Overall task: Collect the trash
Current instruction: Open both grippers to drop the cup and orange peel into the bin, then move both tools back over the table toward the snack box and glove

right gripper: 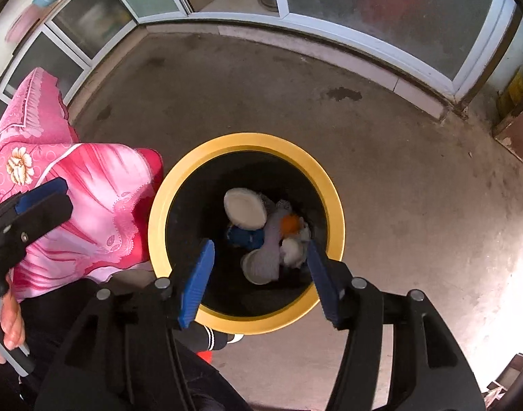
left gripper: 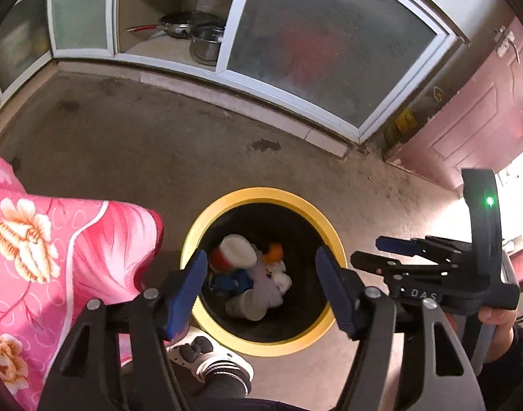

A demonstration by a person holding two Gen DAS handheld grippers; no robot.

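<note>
A round bin with a yellow rim point(left gripper: 261, 193) point(right gripper: 244, 140) and a black inside stands on the concrete floor. In it lie a white cup point(left gripper: 237, 250) point(right gripper: 242, 209), a blue item point(left gripper: 232, 281) point(right gripper: 244, 236), an orange piece point(left gripper: 275, 251) point(right gripper: 290, 222) and pale crumpled paper. My left gripper point(left gripper: 261, 253) hangs over the bin's mouth, open, with nothing between its blue pads. My right gripper point(right gripper: 259, 244) is also above the bin, open and empty. Each gripper shows in the other's view, the right gripper point(left gripper: 381, 253) at the bin's right and the left gripper point(right gripper: 56, 198) at its left.
A pink floral cloth point(left gripper: 56, 239) point(right gripper: 90, 188) hangs close to the bin's left side. A person's shoe point(left gripper: 206, 356) stands at the near rim. Frosted-glass cabinet doors point(left gripper: 330, 44) line the far wall, with pans point(left gripper: 189, 24) on a shelf. A reddish door point(left gripper: 467, 120) is at the right.
</note>
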